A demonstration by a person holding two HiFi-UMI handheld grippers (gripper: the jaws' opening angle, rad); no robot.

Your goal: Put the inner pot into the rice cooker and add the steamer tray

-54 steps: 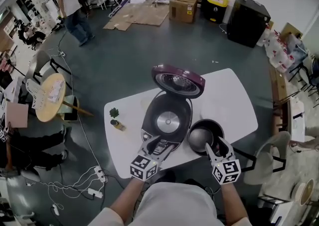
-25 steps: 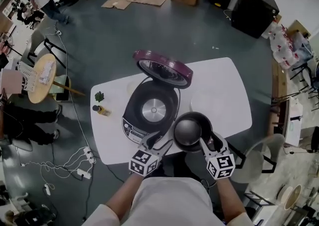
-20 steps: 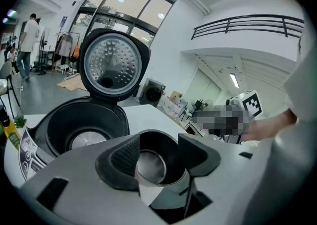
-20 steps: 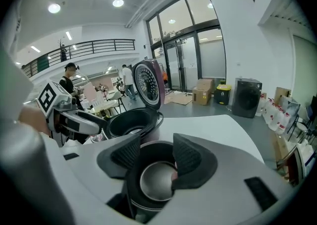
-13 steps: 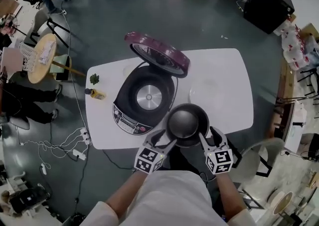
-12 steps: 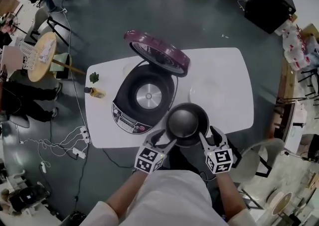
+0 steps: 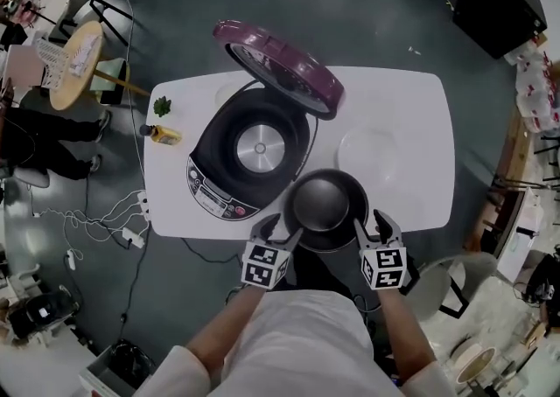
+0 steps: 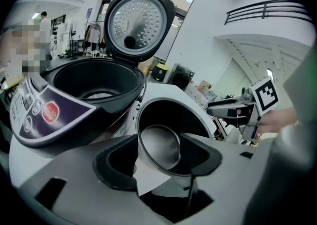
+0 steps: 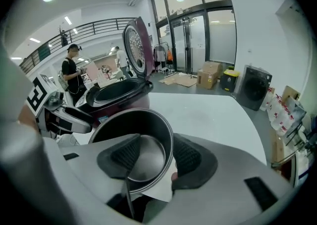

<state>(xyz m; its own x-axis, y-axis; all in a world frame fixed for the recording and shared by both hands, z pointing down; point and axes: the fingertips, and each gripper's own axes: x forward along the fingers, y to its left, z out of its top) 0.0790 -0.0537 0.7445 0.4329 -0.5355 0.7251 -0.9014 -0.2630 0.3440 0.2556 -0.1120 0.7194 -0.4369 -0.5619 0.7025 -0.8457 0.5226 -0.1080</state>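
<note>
The dark inner pot (image 7: 325,205) is low at the white table's (image 7: 411,107) near edge, right of the open rice cooker (image 7: 252,149) with its purple lid (image 7: 278,65) raised. My left gripper (image 7: 277,229) straddles the pot's left rim (image 8: 148,157): one pad inside, one outside. Its jaws have just been opening and a sliver of table shows beside the outer pad. My right gripper (image 7: 370,222) is shut on the pot's right rim (image 9: 166,142), with pads on both sides of the wall. A pale round tray (image 7: 369,152) lies behind the pot.
A small bottle (image 7: 164,135) and a green sprig (image 7: 162,107) sit at the table's left end. A round wooden side table (image 7: 74,61) and floor cables (image 7: 122,220) are on the left, a chair (image 7: 437,286) on the right. A person (image 9: 72,75) stands beyond the cooker.
Both grippers have come down with the pot toward the table's near edge. The left jaws stand a little wider round the rim. The head view has shifted, so the cooker sits higher in the picture.
</note>
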